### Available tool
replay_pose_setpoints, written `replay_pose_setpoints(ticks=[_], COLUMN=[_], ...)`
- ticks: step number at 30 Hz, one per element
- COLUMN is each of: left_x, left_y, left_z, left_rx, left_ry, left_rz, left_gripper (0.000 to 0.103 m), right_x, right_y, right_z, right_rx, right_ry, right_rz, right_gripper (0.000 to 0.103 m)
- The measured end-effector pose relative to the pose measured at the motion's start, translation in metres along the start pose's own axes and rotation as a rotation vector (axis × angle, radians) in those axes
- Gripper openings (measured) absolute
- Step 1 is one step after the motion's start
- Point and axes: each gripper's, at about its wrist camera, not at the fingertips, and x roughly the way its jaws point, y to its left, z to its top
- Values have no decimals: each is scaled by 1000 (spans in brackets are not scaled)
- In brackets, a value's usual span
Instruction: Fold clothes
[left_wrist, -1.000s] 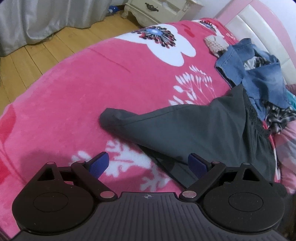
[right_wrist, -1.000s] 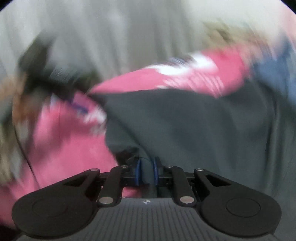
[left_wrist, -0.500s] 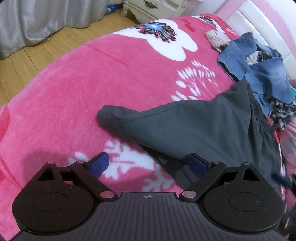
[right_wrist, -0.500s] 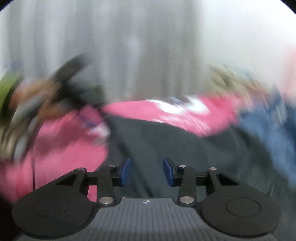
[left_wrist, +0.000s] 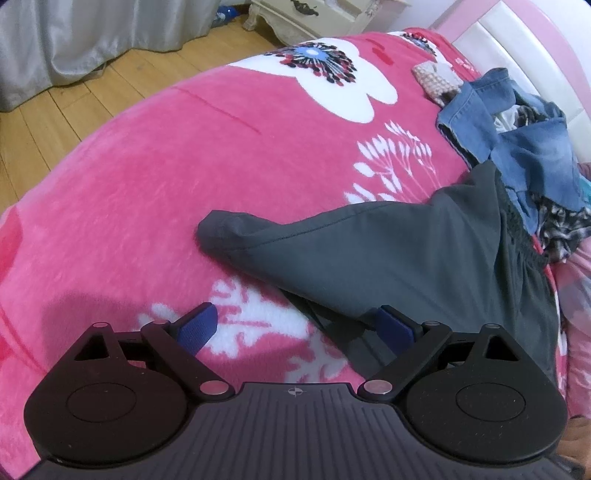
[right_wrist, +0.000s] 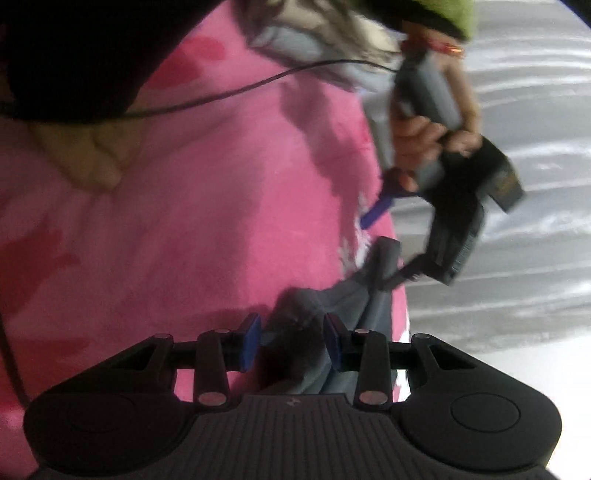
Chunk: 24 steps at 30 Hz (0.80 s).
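Observation:
A dark grey garment (left_wrist: 369, 258) lies spread on the pink flowered blanket (left_wrist: 184, 166), one narrow end pointing left. My left gripper (left_wrist: 295, 326) hovers open just above its near edge, the right blue pad (left_wrist: 393, 328) over the cloth and the left one over bare blanket. In the right wrist view, which is blurred, my right gripper (right_wrist: 291, 341) stands open with a bunched fold of the grey garment (right_wrist: 354, 299) lying between its fingers, not pinched. Beyond it a hand (right_wrist: 424, 136) holds the left gripper (right_wrist: 388, 243), open over the cloth's tip.
A heap of clothes with blue denim (left_wrist: 517, 147) on top sits at the right by the pink headboard (left_wrist: 517, 37). Wooden floor (left_wrist: 74, 99), a grey curtain (left_wrist: 55, 33) and a cream nightstand (left_wrist: 325, 14) lie past the bed's far edge. A thin cable (right_wrist: 221, 96) crosses the blanket.
My right gripper, shut on the grey garment a second ago, has opened and swung round to face the left gripper. The left gripper has crept slightly forward, still open.

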Motion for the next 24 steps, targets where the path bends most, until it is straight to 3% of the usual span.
replay_pose_setpoints(ticks=[3, 7, 8, 9, 12, 15, 20, 24], left_x=[-2, -10, -12, -15, -26, -34, -35, -24], left_y=[3, 14, 17, 21, 31, 26, 5, -2], left_z=[1, 4, 5, 6, 6, 4, -7, -12], left_rx=[-16, -55, -68, -80, -80, 21, 260, 357], left_ry=[-5, -20, -27, -35, -69, -81, -75, -85], left_rz=[-12, -47, -56, -64, -73, -39, 36, 110], left_gripper=[94, 94, 94, 94, 94, 94, 94, 94], right_x=[19, 40, 42, 45, 48, 45, 22, -4], right_y=[-2, -19, -27, -34, -55, -76, -102, -98], right_z=[4, 2, 0, -3, -16, -35, -80, -93], right_rx=[-9, 155, 231, 312, 564, 830, 1321, 1518], right_ry=[6, 33, 41, 52, 78, 77, -56, -193], right_rz=[36, 92, 108, 121, 153, 150, 258, 401], right_gripper=[39, 38, 30, 11, 0, 0, 0, 0])
